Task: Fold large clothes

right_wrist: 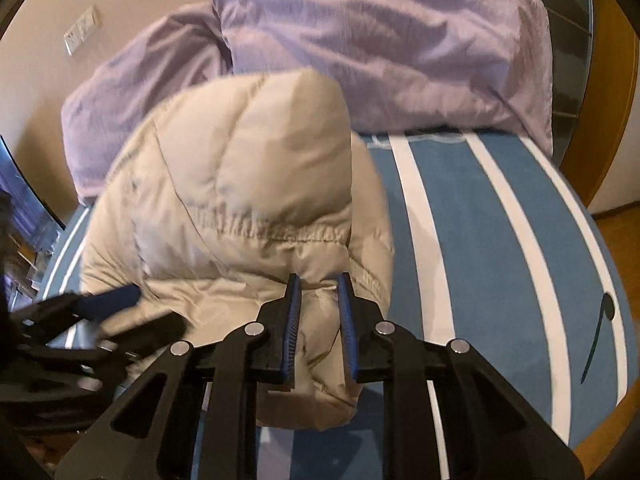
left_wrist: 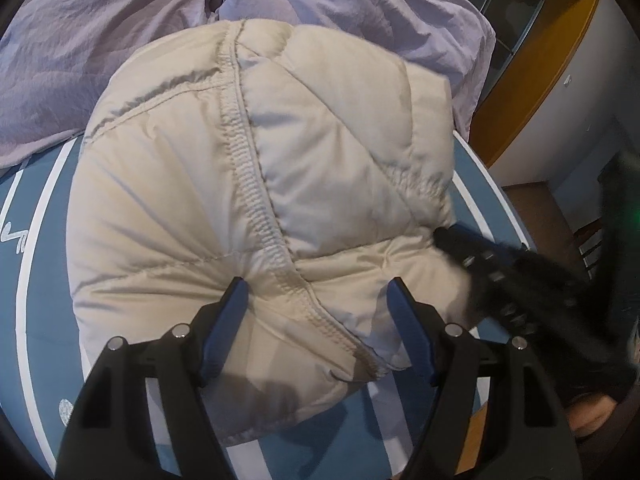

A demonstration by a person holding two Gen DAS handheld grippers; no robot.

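Observation:
A puffy beige jacket (left_wrist: 200, 184) lies bunched on the blue and white striped bed cover (left_wrist: 44, 248). My left gripper (left_wrist: 318, 284) stands wide, its blue pads pressed into a thick fold at the near edge, with creases running out from the left pad. In the right wrist view the jacket (right_wrist: 240, 184) rises as a mound. My right gripper (right_wrist: 320, 280) is closed narrow on a pinch of its near right edge. The right gripper (left_wrist: 444, 238) shows blurred at the jacket's right side in the left wrist view. The left gripper (right_wrist: 152, 308) shows at the jacket's left side.
Two lilac pillows (right_wrist: 380, 48) lie at the head of the bed behind the jacket. Striped bed cover (right_wrist: 500, 240) stretches to the right of it. A wooden door frame (left_wrist: 532, 72) and wooden floor (left_wrist: 536, 208) lie beyond the bed's right edge. A wall socket plate (right_wrist: 80, 34) is on the beige wall.

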